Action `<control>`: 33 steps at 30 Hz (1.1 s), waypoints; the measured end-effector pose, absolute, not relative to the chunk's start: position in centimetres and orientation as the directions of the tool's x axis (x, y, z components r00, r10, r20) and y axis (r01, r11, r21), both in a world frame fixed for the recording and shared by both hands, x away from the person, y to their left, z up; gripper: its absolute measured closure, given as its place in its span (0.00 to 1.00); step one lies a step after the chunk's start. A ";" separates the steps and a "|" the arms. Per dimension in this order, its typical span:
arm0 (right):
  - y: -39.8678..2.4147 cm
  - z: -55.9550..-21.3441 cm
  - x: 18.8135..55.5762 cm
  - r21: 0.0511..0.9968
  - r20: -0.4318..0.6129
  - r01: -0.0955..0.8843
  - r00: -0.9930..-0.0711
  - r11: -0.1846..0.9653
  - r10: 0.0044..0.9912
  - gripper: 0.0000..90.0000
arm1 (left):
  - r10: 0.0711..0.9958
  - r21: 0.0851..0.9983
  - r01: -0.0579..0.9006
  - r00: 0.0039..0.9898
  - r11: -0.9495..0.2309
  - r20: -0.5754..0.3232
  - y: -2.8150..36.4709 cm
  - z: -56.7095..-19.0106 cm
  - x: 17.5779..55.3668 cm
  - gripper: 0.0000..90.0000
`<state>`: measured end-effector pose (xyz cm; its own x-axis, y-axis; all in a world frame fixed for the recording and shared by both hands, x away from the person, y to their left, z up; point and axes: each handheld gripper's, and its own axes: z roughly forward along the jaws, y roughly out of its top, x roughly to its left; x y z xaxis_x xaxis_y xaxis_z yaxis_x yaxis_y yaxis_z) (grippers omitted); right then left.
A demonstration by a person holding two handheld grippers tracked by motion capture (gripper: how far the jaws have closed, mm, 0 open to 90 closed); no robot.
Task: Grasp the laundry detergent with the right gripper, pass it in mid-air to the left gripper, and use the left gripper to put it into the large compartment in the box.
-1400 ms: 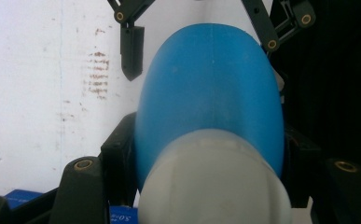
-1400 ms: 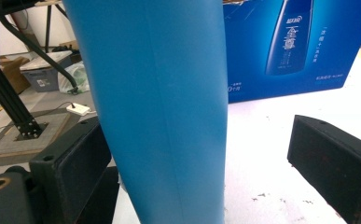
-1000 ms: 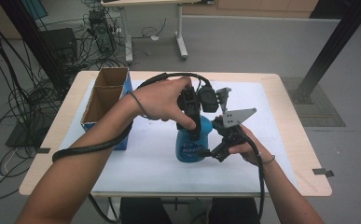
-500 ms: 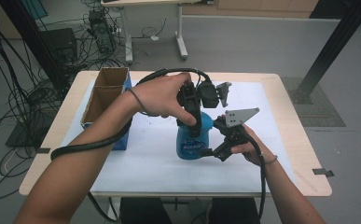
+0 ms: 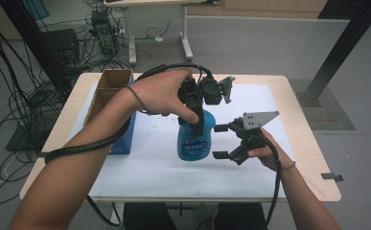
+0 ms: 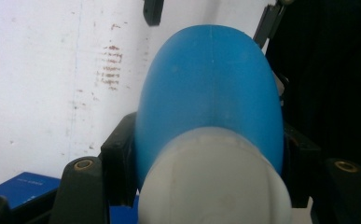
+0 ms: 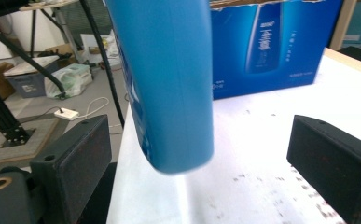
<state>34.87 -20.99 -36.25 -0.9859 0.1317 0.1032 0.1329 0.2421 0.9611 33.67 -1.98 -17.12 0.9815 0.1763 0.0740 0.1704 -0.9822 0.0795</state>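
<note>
I am seeing my two grippers, both black. The right gripper (image 5: 224, 141) is carrying a grey three-cornered plate with small holes. Brass screws are showing at the left gripper (image 6: 206, 154). A thick black cable is trailing from each, and a thin band is circling each wrist.

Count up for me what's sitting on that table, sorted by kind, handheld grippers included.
Blue bottles: 1
Blue open-topped boxes: 1
White sheets covering the table: 1
Handheld grippers: 2, the left gripper clamped on the bottle, the right gripper open beside it
Total: 5
</note>
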 end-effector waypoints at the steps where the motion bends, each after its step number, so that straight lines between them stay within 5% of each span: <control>1: -21.3 -36.3 34.8 0.961 0.104 0.135 -0.985 0.242 0.137 0.07 | 0.179 0.080 0.173 0.981 -0.982 0.072 -1.9 -17.1 33.7 0.42; 14: -25.8 -36.8 34.3 0.959 0.121 0.177 -0.962 0.219 0.246 0.07 | 0.226 0.072 0.220 0.971 -0.973 0.077 -1.9 -16.7 34.1 0.42; 33: -28.5 -37.7 34.4 0.961 0.115 0.191 -0.932 0.197 0.345 0.06 | 0.484 0.093 0.478 0.873 -0.873 0.054 -1.8 -15.3 35.2 0.42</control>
<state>34.37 -28.53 -37.67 -0.9316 0.3450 0.1145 0.1913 0.1974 0.9615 35.21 -1.83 -15.35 0.8733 0.4842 0.0544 0.4783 -0.8732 0.0935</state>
